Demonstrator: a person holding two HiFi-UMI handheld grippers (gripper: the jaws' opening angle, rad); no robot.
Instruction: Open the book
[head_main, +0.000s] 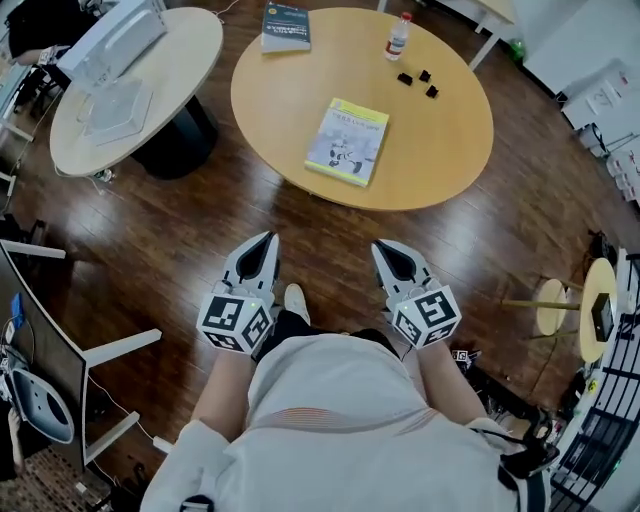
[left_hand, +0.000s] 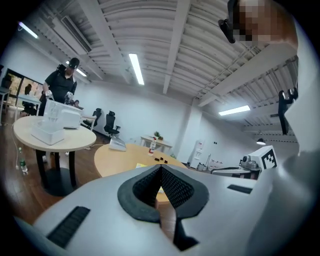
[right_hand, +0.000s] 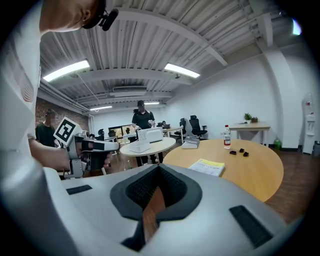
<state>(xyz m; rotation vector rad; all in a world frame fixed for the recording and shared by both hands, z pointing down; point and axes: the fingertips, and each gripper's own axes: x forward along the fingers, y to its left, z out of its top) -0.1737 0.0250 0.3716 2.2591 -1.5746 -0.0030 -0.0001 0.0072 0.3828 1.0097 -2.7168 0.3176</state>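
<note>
Both tools are low in my head view, held in front of my body over the dark wood floor (head_main: 150, 250), short of the tabletop (head_main: 440, 150). Left tool (head_main: 268, 238): jaws closed tip to tip, nothing in them. Its own view confirms it, left tool (left_hand: 161, 167) pads meeting at the tip with only floor showing through the gap behind. Right tool (head_main: 381, 246): same, closed and empty. In the right gripper view the right tool (right_hand: 159, 167) has its pads together at the tip, with floor visible below.

The book (head_main: 347, 141) lies flat and closed on the round wooden tabletop, yellow-green cover up, slightly tilted, near the edge closest to me and well apart from both tools. It also shows in the right gripper view as the book (right_hand: 206, 167) and as a small yellow patch in the left gripper view (left_hand: 141, 165).

Farther back on the tabletop are a bottle (head_main: 398, 37), upright, a few small black pieces (head_main: 417, 80) near it, and a second book (head_main: 286, 27) at the far edge. A second round table (head_main: 190, 50) to the left carries a white machine (head_main: 115, 40).
</note>
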